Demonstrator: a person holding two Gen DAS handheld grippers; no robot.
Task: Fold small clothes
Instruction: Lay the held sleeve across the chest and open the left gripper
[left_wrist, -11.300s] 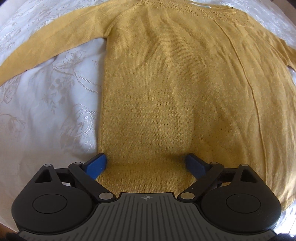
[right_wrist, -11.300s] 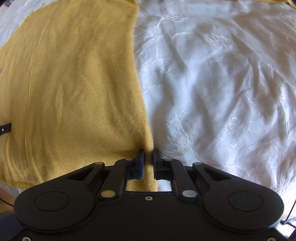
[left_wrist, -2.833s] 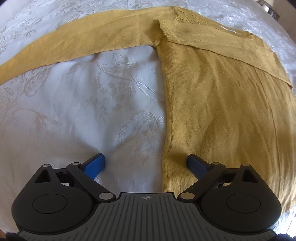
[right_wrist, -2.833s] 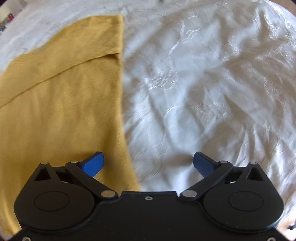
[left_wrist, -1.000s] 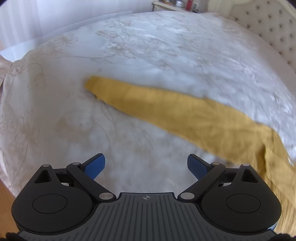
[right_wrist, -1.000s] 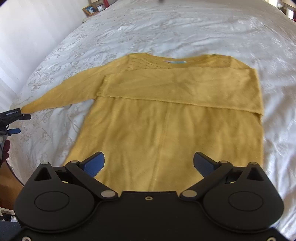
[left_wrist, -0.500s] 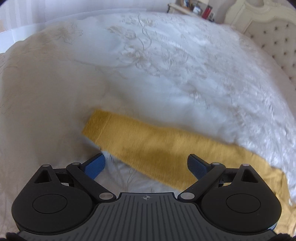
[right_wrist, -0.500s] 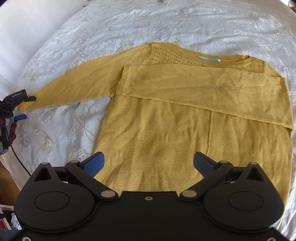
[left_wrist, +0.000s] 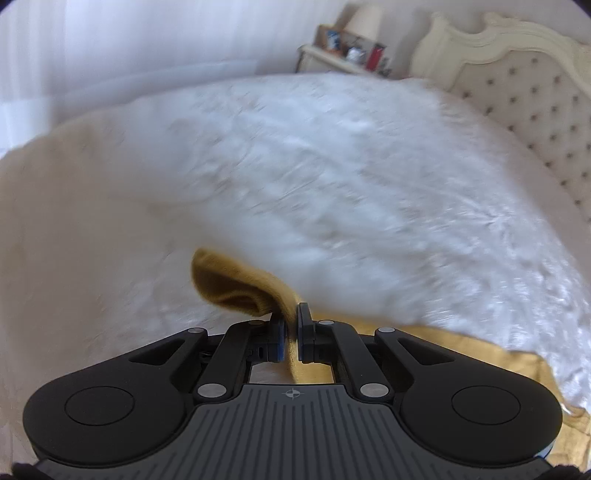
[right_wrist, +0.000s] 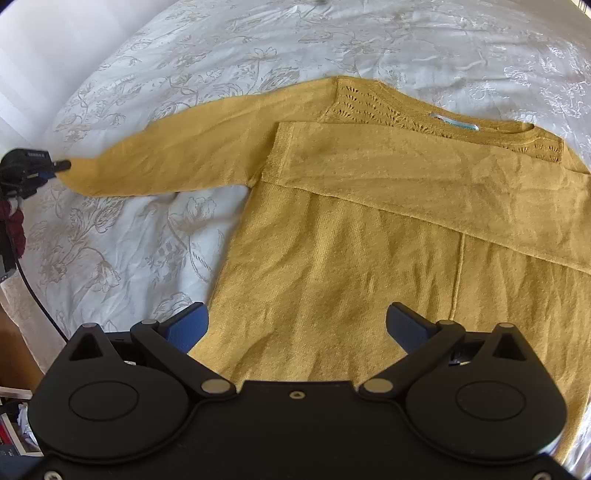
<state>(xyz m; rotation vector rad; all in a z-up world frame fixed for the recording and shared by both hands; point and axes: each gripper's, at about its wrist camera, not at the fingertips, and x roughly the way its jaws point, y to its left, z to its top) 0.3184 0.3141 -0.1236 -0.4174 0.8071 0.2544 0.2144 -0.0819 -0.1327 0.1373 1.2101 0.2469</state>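
Mustard-yellow knit is what you have in front of you: the sweater (right_wrist: 369, 266) lies flat on the white embroidered bedspread (right_wrist: 155, 85), with one sleeve already folded across the chest and the other sleeve (right_wrist: 177, 162) stretched out toward the bed's edge. Your left gripper (left_wrist: 290, 334) has its jaws pressed together on the cuff (left_wrist: 236, 288) of that outstretched sleeve, the yellow fabric pinched between the blue pads and bunched just beyond them; from the right wrist view you can see it at the far tip of the sleeve. Your right gripper (right_wrist: 297, 326) hangs over the sweater's lower body with its jaws spread wide, nothing between them. At the neckline sits a small white and turquoise label (right_wrist: 454, 123); its writing is too small to read. Beyond the bedspread, the left wrist view shows a tufted headboard (left_wrist: 517, 85) and a cluttered bedside table (left_wrist: 343, 55), both blurred.
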